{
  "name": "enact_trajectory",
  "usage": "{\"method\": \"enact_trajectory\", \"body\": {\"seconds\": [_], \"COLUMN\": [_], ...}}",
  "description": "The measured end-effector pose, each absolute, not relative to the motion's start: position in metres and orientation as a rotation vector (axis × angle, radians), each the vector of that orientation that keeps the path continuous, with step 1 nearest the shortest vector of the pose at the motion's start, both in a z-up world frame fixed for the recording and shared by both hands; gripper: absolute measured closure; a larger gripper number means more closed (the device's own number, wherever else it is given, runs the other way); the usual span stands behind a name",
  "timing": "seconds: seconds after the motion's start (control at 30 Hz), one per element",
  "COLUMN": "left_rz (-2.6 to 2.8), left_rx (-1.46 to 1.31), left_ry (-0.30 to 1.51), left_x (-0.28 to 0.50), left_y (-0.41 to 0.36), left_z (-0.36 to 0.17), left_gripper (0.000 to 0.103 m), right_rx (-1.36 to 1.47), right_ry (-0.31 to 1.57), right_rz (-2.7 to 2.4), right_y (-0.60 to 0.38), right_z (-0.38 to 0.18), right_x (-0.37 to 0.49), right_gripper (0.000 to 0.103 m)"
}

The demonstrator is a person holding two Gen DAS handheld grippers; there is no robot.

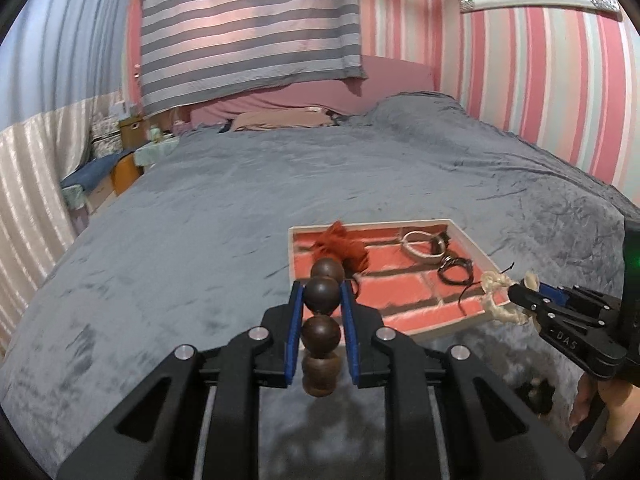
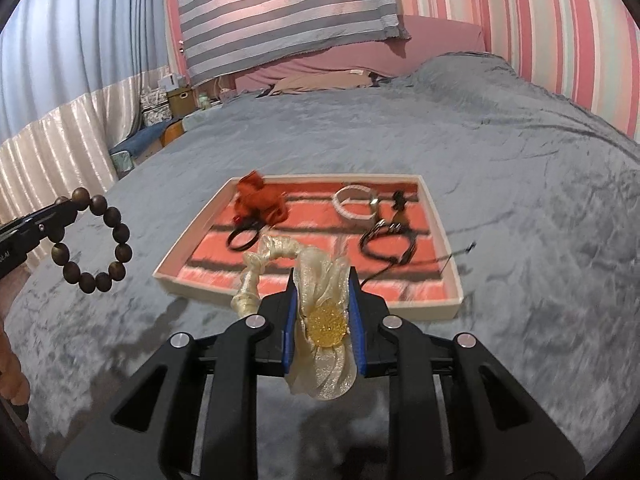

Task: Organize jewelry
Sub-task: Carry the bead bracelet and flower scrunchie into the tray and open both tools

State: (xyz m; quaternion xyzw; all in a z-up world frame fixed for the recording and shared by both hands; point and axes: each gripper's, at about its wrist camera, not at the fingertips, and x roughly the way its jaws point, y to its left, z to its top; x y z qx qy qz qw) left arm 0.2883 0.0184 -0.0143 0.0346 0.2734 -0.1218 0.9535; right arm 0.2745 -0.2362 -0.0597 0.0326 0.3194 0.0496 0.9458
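While the left gripper (image 1: 322,300) pinches a dark brown wooden bead bracelet (image 2: 94,240) off the tray's left edge, the right gripper (image 2: 322,304) clamps a cream fabric flower band (image 2: 320,300) above the near edge of the shallow white brick-patterned tray (image 2: 442,216).

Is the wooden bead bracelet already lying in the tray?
No, the wooden bead bracelet hangs from the left gripper, off to the side of the tray.
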Motion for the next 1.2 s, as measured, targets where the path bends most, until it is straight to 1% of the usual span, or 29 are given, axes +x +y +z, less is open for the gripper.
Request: {"method": "enact_trajectory", "body": {"seconds": [0.17, 0.4, 0.57, 0.73, 1.03, 1.17, 1.2], "left_rz": [-0.284, -0.314, -0.288, -0.265, -0.218, -0.204, -0.203], "left_rx": [0.083, 0.11, 0.107, 0.092, 0.112, 0.11, 0.109], "left_ry": [0.589, 0.662, 0.704, 0.73, 0.776, 0.789, 0.791], "left_x": [0.324, 0.377, 0.408, 0.427, 0.45, 0.458, 0.46], "left_y": [-0.013, -0.043, -0.039, -0.033, -0.031, -0.029, -0.028], "left_z": [-0.025, -0.064, -0.091, -0.106, -0.135, -0.14, -0.141], "left_gripper": [0.084, 0.084, 0.084, 0.084, 0.084, 0.084, 0.083], "right_rx": [0.057, 0.017, 0.011, 0.016, 0.006, -0.003, -0.006], "right_ry": [0.659, 0.688, 0.735, 0.781, 0.807, 0.809, 0.812], "right_rz": [0.06, 0.015, -0.002, -0.015, -0.028, -0.019, -0.012], "right_y": [-0.256, -0.28, -0.292, -0.3, -0.305, -0.302, -0.301], "right_z": [-0.061, -0.074, -0.095, -0.124, -0.141, -0.142, -0.143], "right_x": [0.305, 0.351, 0.372, 0.392, 0.413, 0.416, 0.416], "right_gripper": [0.081, 0.081, 0.08, 0.081, 0.08, 0.078, 0.077]}}
